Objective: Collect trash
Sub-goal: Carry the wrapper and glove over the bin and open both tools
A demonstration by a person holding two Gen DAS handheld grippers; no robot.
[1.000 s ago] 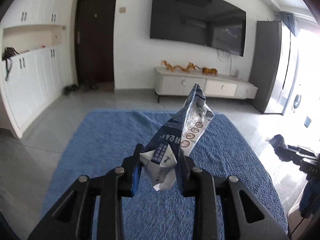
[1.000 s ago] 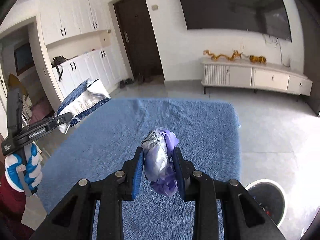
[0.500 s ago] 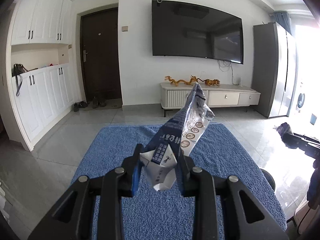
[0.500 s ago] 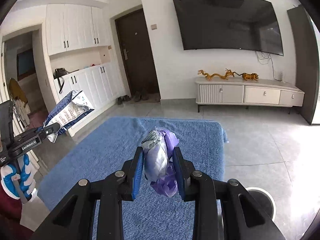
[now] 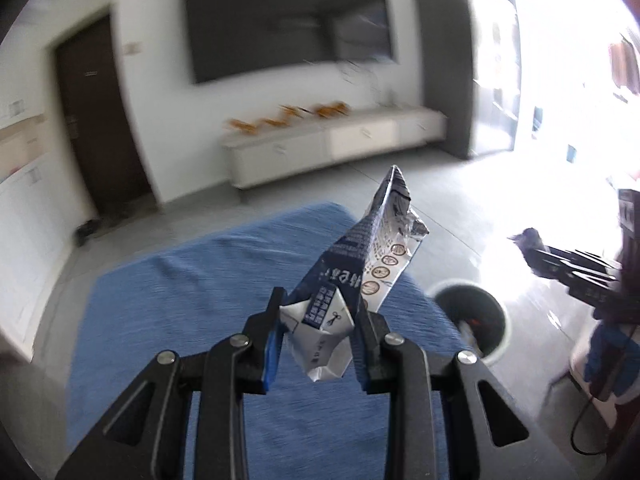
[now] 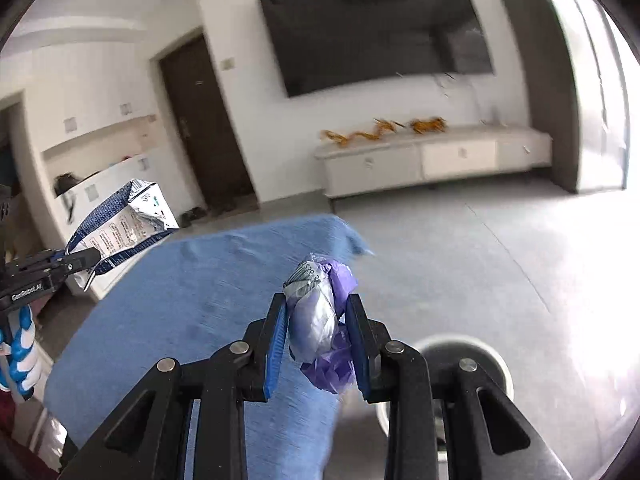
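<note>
My left gripper [image 5: 318, 334] is shut on a crushed blue-and-white carton [image 5: 362, 264] that sticks up and away from the jaws, above the blue rug [image 5: 192, 300]. In the right wrist view the same carton [image 6: 120, 230] shows at far left, pinched in that left gripper [image 6: 78, 260]. My right gripper [image 6: 318, 326] is shut on a crumpled wad of purple and pale plastic wrapper [image 6: 320, 316]. A round white trash bin [image 5: 472, 322] stands on the floor off the rug's right edge; its rim [image 6: 498, 364] shows just behind the right gripper's fingers.
A low white TV cabinet [image 6: 432, 160] with orange dragon figures stands under the wall-mounted TV [image 6: 380, 28]. A dark door [image 6: 204, 128] and white cupboards lie to the left. Grey tiled floor [image 6: 500, 248] spreads right of the rug. A blue-and-white gloved hand [image 6: 20, 340] holds the left tool.
Both views have swung to the right and rolled, with motion blur. The white bin has come much closer beneath both grippers. Both grips are unchanged.
</note>
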